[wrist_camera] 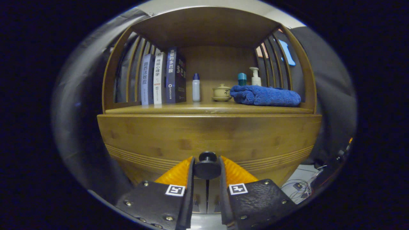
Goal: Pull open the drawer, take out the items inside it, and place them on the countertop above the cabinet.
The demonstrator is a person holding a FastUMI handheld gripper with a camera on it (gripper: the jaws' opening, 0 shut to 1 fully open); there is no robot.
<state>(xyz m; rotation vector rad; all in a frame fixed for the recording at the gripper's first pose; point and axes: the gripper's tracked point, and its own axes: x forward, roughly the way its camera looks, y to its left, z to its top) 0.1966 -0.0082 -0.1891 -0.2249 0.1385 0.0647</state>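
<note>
You had the cabinet (pixel 209 134) square in front of you, its wooden drawer front (pixel 179 140) shut or nearly so; I couldn't tell any gap, and the items inside were hidden behind it. The gripper (pixel 207 169) sat low on that front with both fingers (pixel 191 172) closed against the sides of the dark round knob (pixel 207 166), so the jaws looked clamped on it, not apart. Main risk, as I judged it: the grip was only on the rim of a small round knob, so a pull off-axis could have let it slip out between the fingers. A tilted pull could also have jammed the drawer or dragged the whole cabinet forward. The countertop (pixel 207 109) right above the knob was crowded: a folded blue towel (pixel 265 95) up and to the right, books (pixel 163 78) up and to the left, then a small teapot-like pot (pixel 221 92), a white bottle (pixel 196 87), a pump bottle (pixel 255 76) and a teal-capped bottle (pixel 242 78) behind the towel. Open room for placing was the bare front strip above the knob, plus the gap between the books and the pot. Slatted side rails (pixel 271 60) and a roof board (pixel 207 28) boxed that shelf in, so you would have had to enter from the front only. Cables (pixel 300 187) lay on the floor low and right of the knob; keep clear when backing off.
</note>
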